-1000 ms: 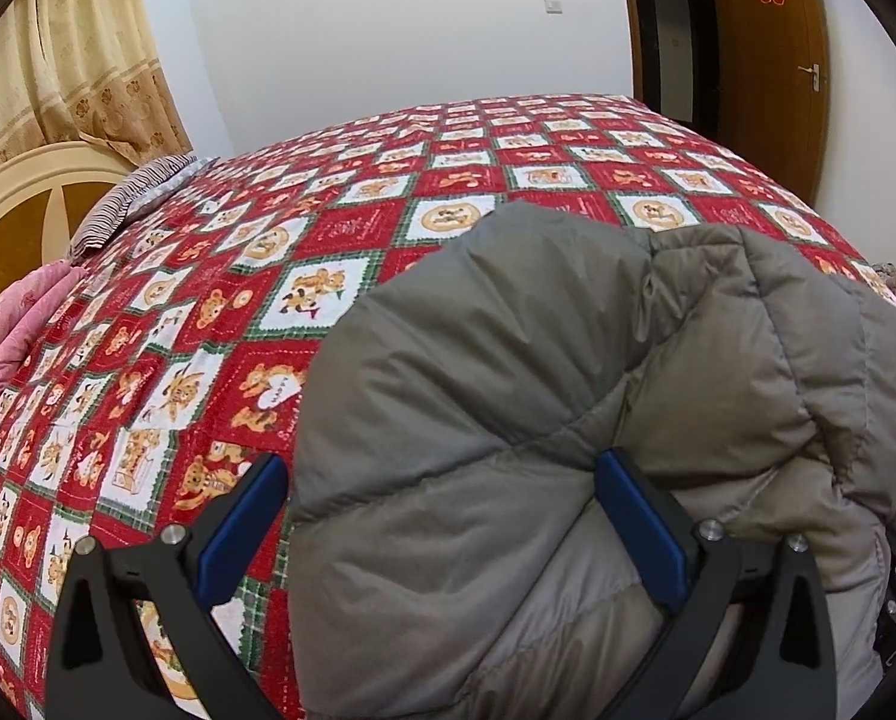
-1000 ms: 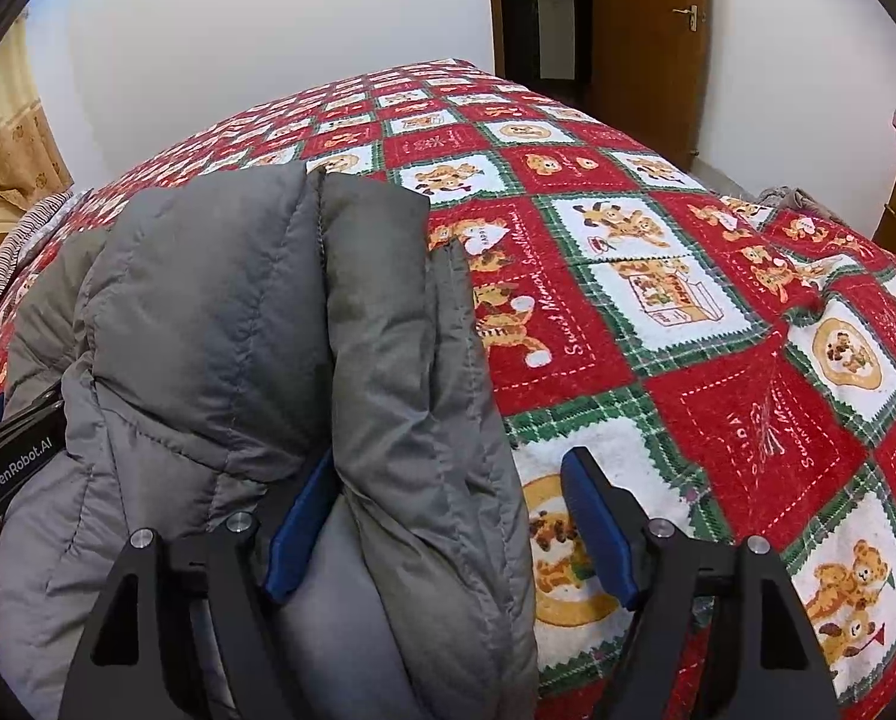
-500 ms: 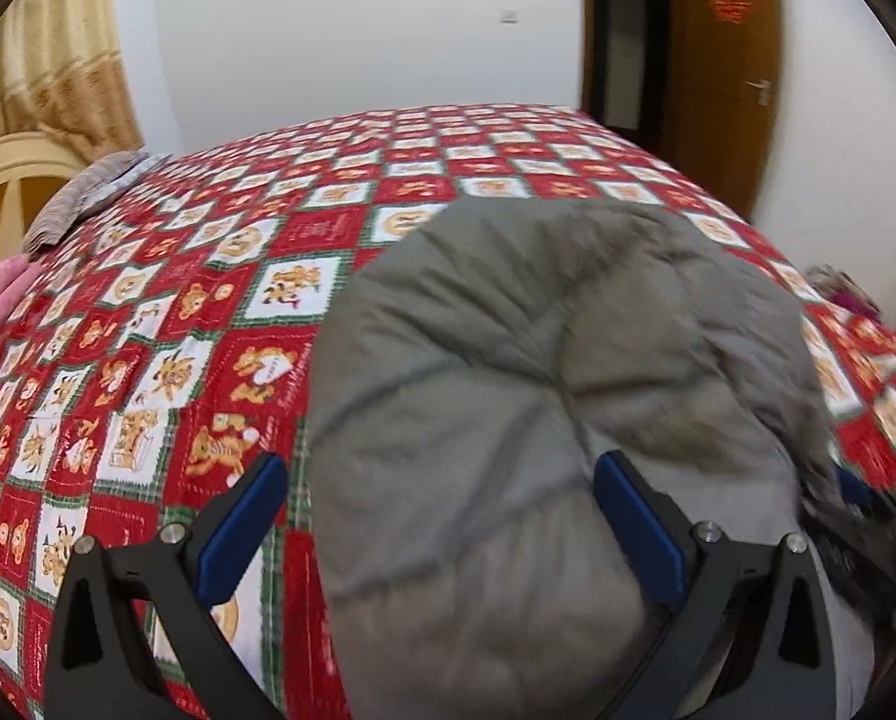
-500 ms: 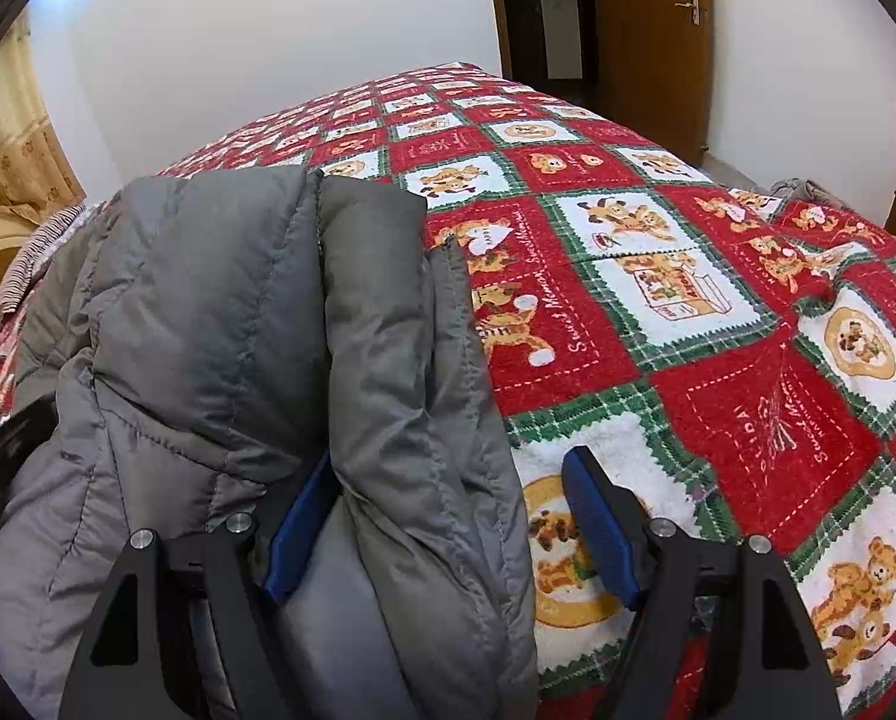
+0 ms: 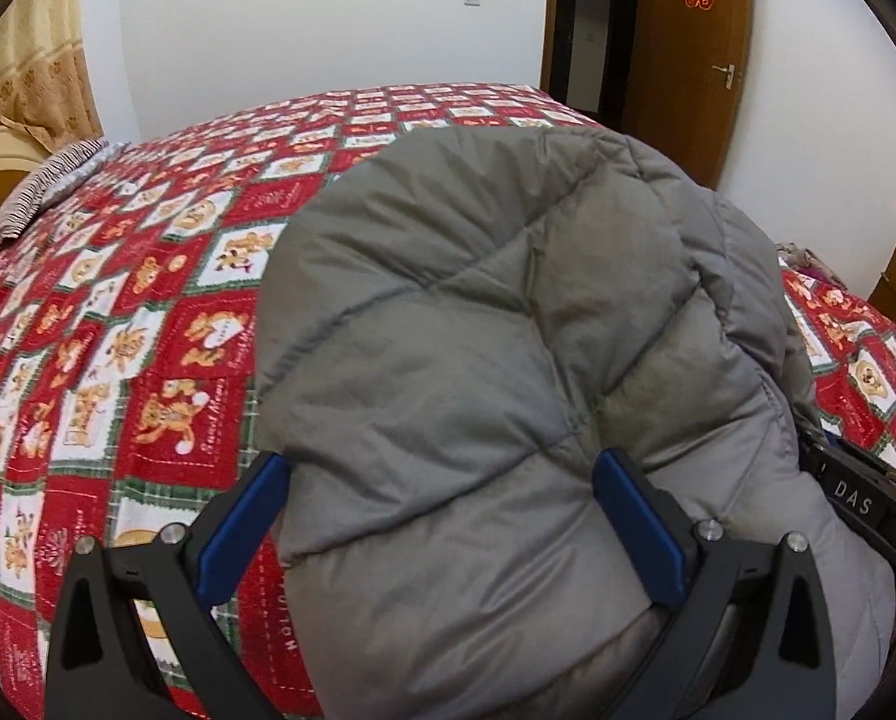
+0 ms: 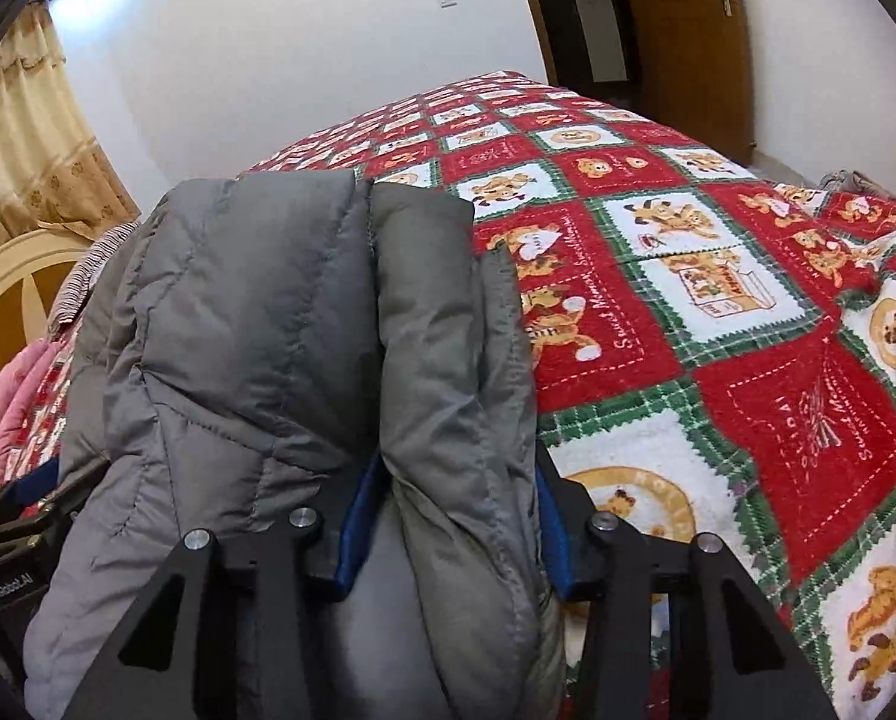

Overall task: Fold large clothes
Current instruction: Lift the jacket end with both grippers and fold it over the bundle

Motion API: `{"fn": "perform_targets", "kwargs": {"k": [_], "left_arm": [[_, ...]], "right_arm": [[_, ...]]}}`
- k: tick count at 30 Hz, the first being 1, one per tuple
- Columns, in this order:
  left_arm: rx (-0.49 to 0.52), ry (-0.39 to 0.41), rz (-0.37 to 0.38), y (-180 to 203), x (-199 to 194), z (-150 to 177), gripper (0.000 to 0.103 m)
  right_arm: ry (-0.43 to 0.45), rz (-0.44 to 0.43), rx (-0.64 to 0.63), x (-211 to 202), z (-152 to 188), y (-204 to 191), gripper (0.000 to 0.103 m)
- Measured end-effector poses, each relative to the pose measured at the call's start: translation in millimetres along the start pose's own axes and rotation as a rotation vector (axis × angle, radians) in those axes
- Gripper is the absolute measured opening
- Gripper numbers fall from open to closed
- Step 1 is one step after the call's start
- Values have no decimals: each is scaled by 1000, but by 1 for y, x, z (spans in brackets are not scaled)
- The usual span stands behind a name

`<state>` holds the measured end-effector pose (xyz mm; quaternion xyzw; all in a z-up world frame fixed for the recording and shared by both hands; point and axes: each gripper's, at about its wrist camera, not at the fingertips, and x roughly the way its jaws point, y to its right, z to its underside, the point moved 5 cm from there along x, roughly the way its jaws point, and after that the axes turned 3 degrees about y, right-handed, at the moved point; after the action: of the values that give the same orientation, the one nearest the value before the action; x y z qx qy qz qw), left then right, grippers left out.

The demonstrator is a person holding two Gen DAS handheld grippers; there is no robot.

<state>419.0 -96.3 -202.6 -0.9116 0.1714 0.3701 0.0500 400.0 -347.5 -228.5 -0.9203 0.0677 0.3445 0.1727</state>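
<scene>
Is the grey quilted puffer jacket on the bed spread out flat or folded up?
Folded up: the grey quilted puffer jacket is doubled into a thick bundle, a puffy fold caught in the right gripper, whose jaws have just been closing, on the red teddy-bear bedspread.

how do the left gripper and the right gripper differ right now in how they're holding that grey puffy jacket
The right gripper has just been closing, and its blue pads now pinch a narrow folded edge of the grey quilted down jacket. The left gripper stands wide open, straddling a broad puffy panel without squeezing it. The right gripper is at the jacket's edge beside the red teddy-bear bedspread; the left sits over its bulk. Both have black frames and blue pads.
</scene>
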Motion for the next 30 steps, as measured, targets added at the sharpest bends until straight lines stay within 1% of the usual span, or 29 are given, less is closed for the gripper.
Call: {"fn": "perform_targets", "kwargs": {"k": [4, 6, 8, 9, 11, 13, 15, 17, 18, 19, 20, 23, 26, 30], "left_arm": [[-5, 1, 27, 2, -1, 3, 103], [-1, 0, 54, 4, 0, 3, 97], [35, 12, 65, 11, -5, 3, 84], [56, 24, 55, 15, -8, 4, 82], [88, 41, 35, 22, -12, 4, 76], [106, 46, 25, 26, -14, 4, 73], [118, 53, 16, 27, -16, 5, 65], [144, 71, -4, 30, -21, 5, 45], [156, 82, -10, 30, -25, 5, 40], [163, 93, -14, 31, -28, 5, 32], [166, 101, -18, 30, -32, 5, 26], [141, 111, -14, 23, -42, 1, 18], [112, 126, -14, 15, -57, -4, 15], [126, 172, -52, 10, -86, -4, 13]], "right_arm": [[-3, -28, 18, 0, 0, 2, 48], [-4, -53, 30, 0, 1, 3, 48], [-3, -72, 25, 0, 0, 2, 35], [-1, -88, 14, -2, 1, -1, 30], [0, -94, 1, -3, 2, -3, 28], [-8, -105, 12, -2, 2, -2, 27], [-15, -112, 18, -1, 2, -1, 25], [-8, -118, 12, -3, 2, -2, 19], [2, -123, 5, -6, 1, -3, 16], [11, -130, 0, -8, 1, -4, 13], [20, -136, -5, -10, 1, -4, 13], [40, -154, 0, -18, 0, -5, 10], [55, -182, 6, -29, -1, -9, 9], [86, -221, -13, -50, -4, -22, 8]]}}
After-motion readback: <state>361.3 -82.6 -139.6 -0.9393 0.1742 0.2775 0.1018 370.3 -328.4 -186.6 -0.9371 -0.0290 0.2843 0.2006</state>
